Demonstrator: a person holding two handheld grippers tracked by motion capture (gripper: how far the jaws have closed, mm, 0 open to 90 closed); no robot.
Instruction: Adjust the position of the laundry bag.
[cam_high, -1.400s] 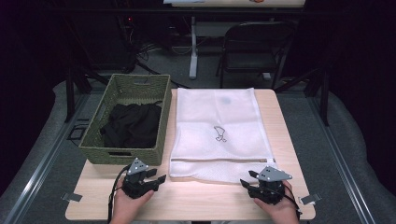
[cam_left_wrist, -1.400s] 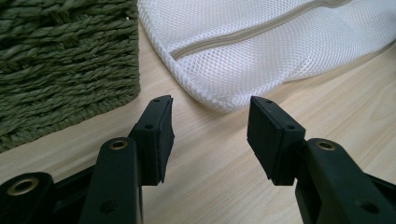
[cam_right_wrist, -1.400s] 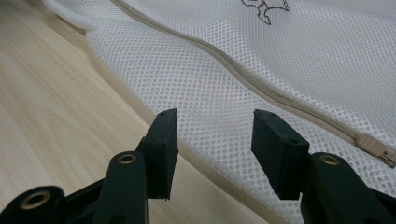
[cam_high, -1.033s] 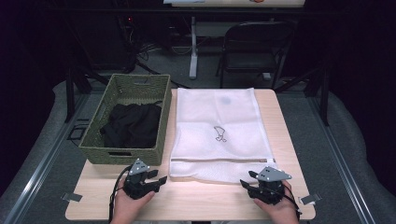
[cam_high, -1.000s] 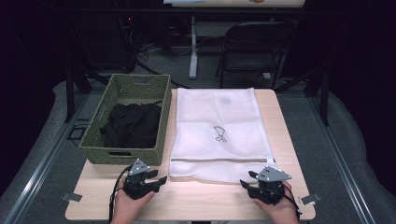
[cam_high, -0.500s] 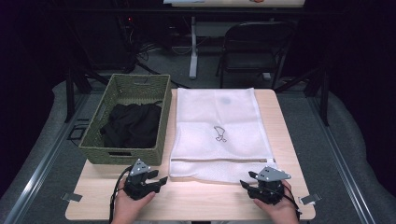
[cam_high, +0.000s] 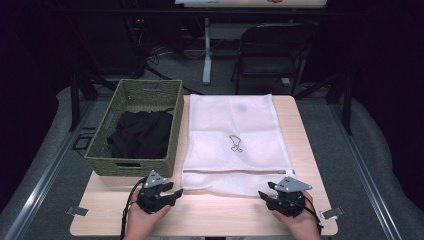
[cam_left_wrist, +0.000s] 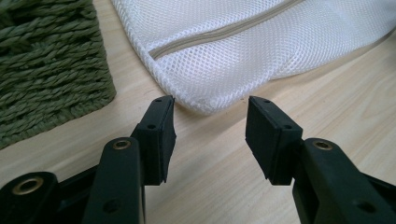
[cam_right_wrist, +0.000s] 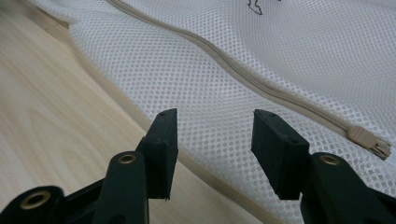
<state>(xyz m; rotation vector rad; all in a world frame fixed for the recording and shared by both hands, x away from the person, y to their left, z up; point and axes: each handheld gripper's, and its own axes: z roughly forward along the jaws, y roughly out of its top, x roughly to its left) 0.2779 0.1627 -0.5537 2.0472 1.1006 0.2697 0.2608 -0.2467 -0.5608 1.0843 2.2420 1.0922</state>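
At the table's left stands the green woven basket (cam_high: 135, 131) with dark clothing (cam_high: 141, 134) in it; just in front of it the left gripper (cam_high: 167, 192) rests with jaws apart and nothing between them, aimed at the near left corner of the white mesh laundry bag (cam_high: 234, 140); that bag lies flat mid-table, long axis running away from the person, its zipper (cam_right_wrist: 261, 86) crossing the near end; the right gripper (cam_high: 270, 196), likewise released and empty, sits at the near right corner, its jaws already over the mesh, so probably the nearer.
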